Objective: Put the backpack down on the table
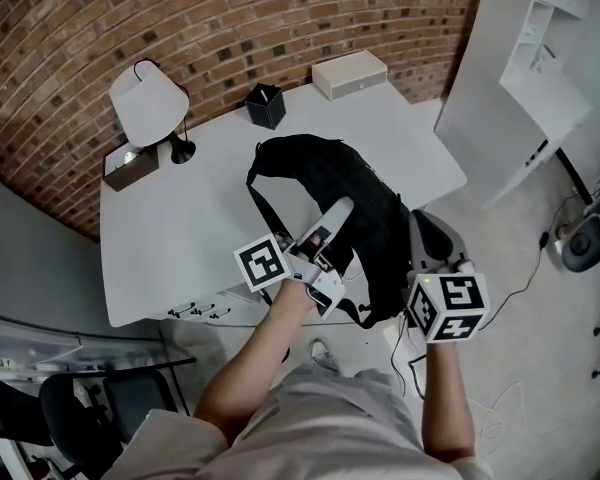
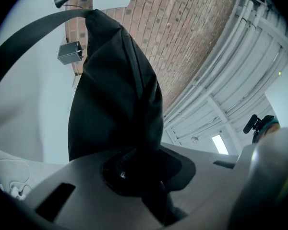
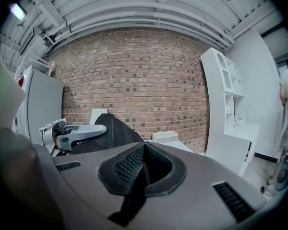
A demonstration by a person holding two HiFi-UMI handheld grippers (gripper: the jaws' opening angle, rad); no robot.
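I am gripping the black backpack (image 1: 325, 183) with both tools. My left gripper (image 2: 134, 171) is pinching its dark fabric, and my right gripper (image 3: 143, 169) is clamping a mesh-backed piece of it. The backpack is hanging between them over the near edge of the white worktop (image 1: 180, 228), its lower end past that edge. A black open cup (image 1: 265, 105) and a closed white box (image 1: 350, 74) are standing at the far side; I cannot tell what either is holding.
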